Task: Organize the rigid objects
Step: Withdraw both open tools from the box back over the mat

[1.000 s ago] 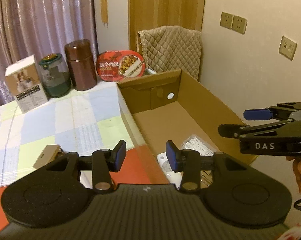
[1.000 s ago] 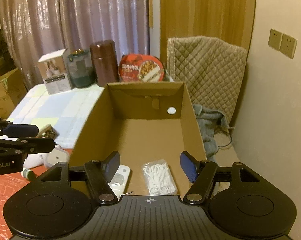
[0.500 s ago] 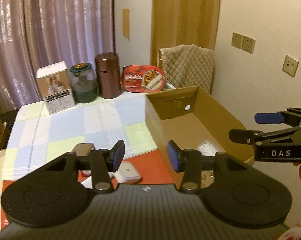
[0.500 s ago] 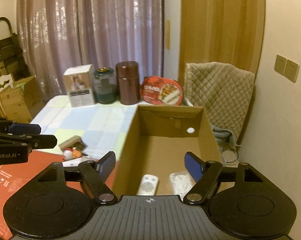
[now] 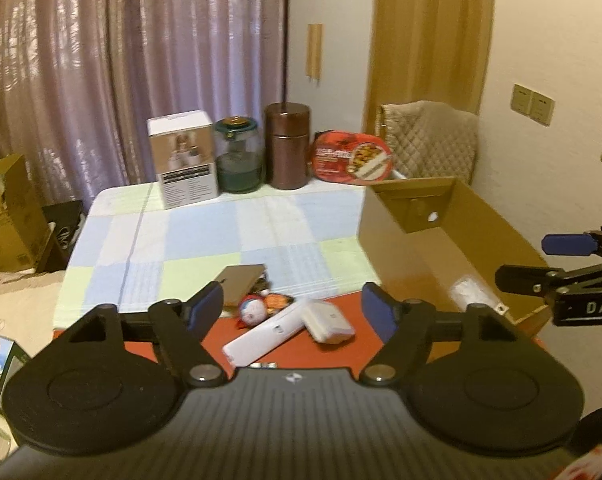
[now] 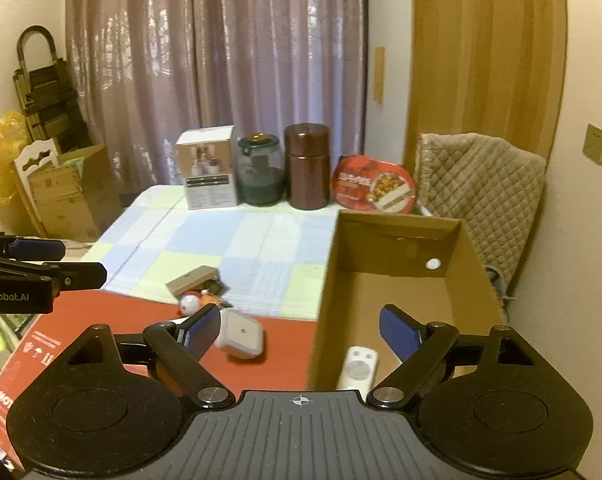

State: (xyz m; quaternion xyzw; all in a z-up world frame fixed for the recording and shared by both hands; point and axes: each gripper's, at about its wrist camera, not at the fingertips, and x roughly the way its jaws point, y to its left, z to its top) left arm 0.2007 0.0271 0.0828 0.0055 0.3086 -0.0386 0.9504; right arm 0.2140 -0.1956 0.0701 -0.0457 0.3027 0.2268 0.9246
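Observation:
An open cardboard box [image 6: 397,236] stands on the right of the table with a white remote [image 6: 359,366] lying inside. On the red sheet [image 5: 333,354] left of it lie a long white device [image 5: 263,338], a white square case [image 5: 328,320], a small red-and-white toy [image 5: 253,309] and a tan little box [image 5: 241,280]. My left gripper [image 5: 292,312] hovers above these loose items, jaws opening, nothing between them. My right gripper [image 6: 301,328] hangs over the box's near left wall, jaws opening and empty. Each gripper shows at the edge of the other's view.
Along the table's far edge stand a white carton [image 5: 183,160], a green-lidded glass jar [image 5: 237,160], a brown canister [image 5: 287,146] and a red food tray [image 5: 351,158]. A quilt-covered chair [image 6: 481,184] is behind the box. Cardboard cartons [image 6: 69,192] sit on the floor at left.
Both grippers have drawn back and up from the cardboard box, the left one shifting left over the red sheet. Both pairs of jaws have spread wider.

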